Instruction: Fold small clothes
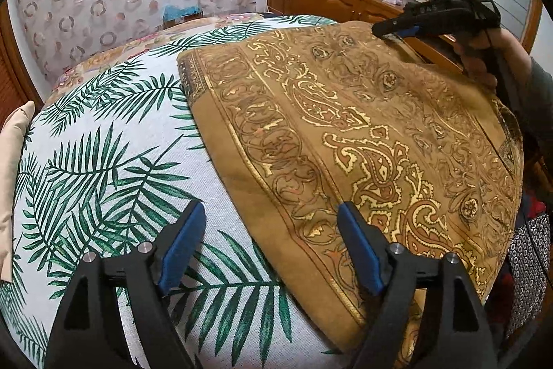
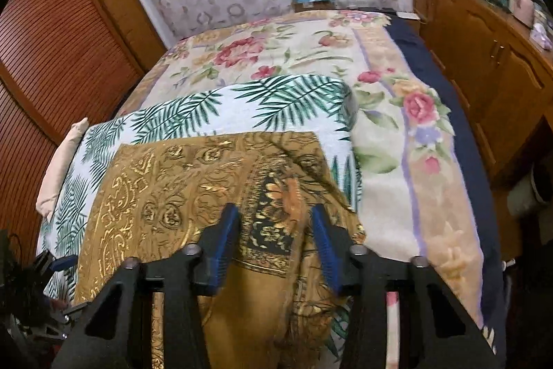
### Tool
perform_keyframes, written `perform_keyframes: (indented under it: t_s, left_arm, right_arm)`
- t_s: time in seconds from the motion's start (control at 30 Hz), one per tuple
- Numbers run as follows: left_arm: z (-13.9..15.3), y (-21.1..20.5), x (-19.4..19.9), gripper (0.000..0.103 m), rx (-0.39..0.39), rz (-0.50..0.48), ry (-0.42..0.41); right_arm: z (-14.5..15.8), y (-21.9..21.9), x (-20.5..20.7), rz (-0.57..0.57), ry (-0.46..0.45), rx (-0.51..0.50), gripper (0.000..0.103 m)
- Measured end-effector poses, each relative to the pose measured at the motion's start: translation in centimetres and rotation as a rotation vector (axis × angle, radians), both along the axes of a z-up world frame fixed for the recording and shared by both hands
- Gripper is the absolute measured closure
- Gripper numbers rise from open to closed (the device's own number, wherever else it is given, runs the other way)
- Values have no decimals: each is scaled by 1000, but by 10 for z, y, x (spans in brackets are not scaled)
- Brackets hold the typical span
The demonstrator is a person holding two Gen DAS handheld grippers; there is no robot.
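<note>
The brown paisley scarf (image 1: 363, 140) is lying spread on a palm-leaf cloth (image 1: 114, 161) covering the bed (image 2: 387, 134). The left claw (image 1: 269, 248) is gaping wide and empty, the scarf's edge passing at its 3 o'clock finger. The right claw (image 2: 274, 248) is standing partly open over the scarf's corner, fabric bunching between its fingers at 6 o'clock, not visibly pinched.

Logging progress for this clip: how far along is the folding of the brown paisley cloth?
Done: the brown paisley cloth lies on the palm-leaf sheet, apparently folded over at least once. In hand: the left gripper is open at its near edge, holding nothing; the right gripper straddles a raised fold, jaws not visibly pressing. Left: further folds, since the cloth is still broad.
</note>
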State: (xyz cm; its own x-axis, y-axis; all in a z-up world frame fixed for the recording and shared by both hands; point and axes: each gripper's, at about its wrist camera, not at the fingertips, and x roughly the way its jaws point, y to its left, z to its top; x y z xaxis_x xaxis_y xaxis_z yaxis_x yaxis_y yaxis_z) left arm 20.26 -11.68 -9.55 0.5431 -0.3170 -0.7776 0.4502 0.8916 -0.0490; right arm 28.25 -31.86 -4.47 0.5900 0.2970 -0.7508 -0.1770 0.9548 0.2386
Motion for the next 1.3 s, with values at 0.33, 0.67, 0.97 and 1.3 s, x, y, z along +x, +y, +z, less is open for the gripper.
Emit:
perform_keyframes:
  t_s: [0.33, 0.67, 0.97, 1.3]
  left_arm:
    - [-1, 2, 3, 16, 8, 22, 5]
    - [6, 21, -2, 16, -81, 50, 26]
    - [17, 26, -21, 16, -119, 51, -9]
    - [14, 24, -47, 16, -108, 15, -14]
  right_arm:
    - [18, 18, 0, 71, -66, -96, 100]
    - [40, 30, -6, 25, -203, -206, 101]
    - [2, 43, 12, -75, -56, -316, 101]
    - [8, 24, -63, -69, -128, -286, 52]
